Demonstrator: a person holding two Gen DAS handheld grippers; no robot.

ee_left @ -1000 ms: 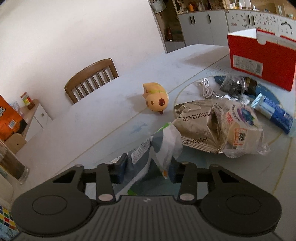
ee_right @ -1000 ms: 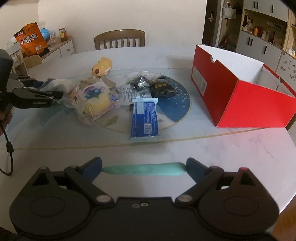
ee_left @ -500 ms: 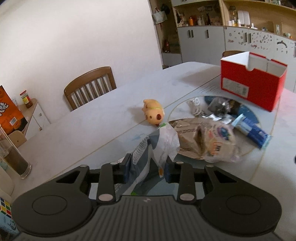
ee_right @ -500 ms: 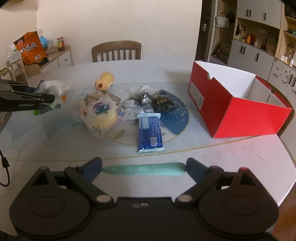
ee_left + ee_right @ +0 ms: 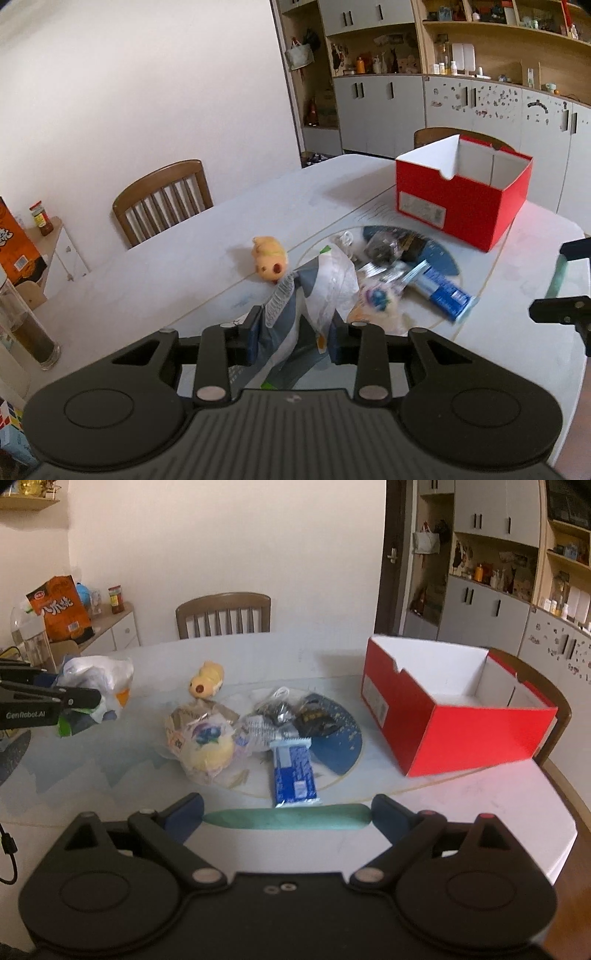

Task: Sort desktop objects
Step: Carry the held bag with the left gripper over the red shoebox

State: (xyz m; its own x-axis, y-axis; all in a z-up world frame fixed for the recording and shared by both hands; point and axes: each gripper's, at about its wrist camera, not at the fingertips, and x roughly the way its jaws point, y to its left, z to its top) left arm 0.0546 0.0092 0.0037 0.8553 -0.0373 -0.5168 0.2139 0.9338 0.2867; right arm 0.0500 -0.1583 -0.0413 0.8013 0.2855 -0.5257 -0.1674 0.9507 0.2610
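Note:
My left gripper point(image 5: 293, 336) is shut on a crumpled white, grey and green snack bag point(image 5: 332, 280) and holds it above the table. The right wrist view shows the same bag point(image 5: 96, 675) hanging from the left gripper point(image 5: 74, 701) at far left. My right gripper point(image 5: 286, 816) is shut on a long green bar point(image 5: 288, 819) that spans from pad to pad. An open red box point(image 5: 461, 731) stands at the right, and its inside looks bare. Between the grippers lie a yellow toy point(image 5: 207, 679), a wrapped bun point(image 5: 205, 746), a blue packet point(image 5: 293, 771) and dark packets point(image 5: 314, 716).
The pale round table point(image 5: 480, 805) has a glass inset under the pile. A wooden chair point(image 5: 223, 614) stands behind it, and another sits behind the red box. A side cabinet with an orange bag point(image 5: 61, 607) is at the left. A glass jar point(image 5: 29, 332) stands near the left edge.
Both grippers have risen and drawn back from the pile. The left one closed tighter on the snack bag and lifted it off the table. The green bar stays in the right gripper.

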